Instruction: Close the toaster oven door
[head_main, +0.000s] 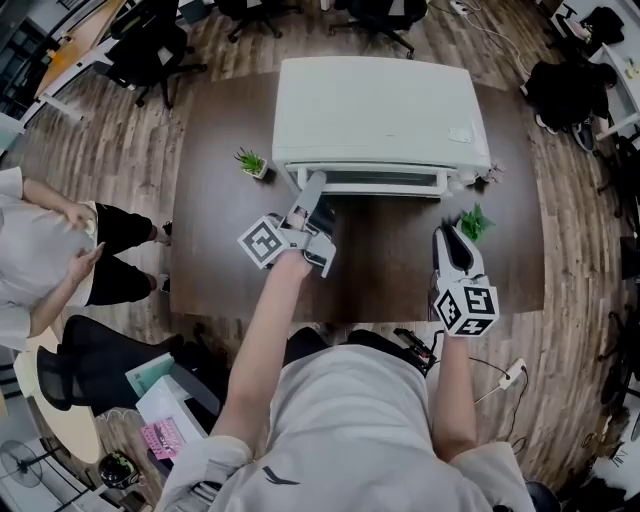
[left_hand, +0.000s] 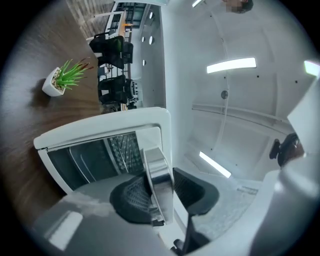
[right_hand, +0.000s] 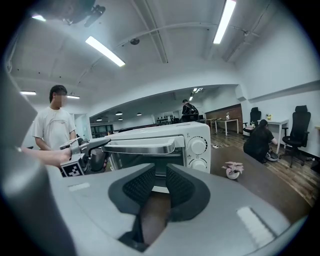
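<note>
White and boxy, the toaster oven (head_main: 375, 110) is sitting at the far side of the dark desk (head_main: 390, 265), its door (right_hand: 134, 162) looking almost shut. I am clamping my left gripper (head_main: 313, 200) on the left end of the silver handle (left_hand: 159, 175). I am judging a steady push along the door's arc, without twisting the bar, as best. My right gripper (right_hand: 155, 187) is hanging slightly parted and empty over bare desk. Two small plants (head_main: 251, 162) (head_main: 474, 222) are flanking the oven's front, clear of the swing.

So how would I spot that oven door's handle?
Find the boxy white toaster oven on the dark wooden table. Across the top of its glass door runs the shiny silver bar handle, the only polished metal beside two round white knobs.
</note>
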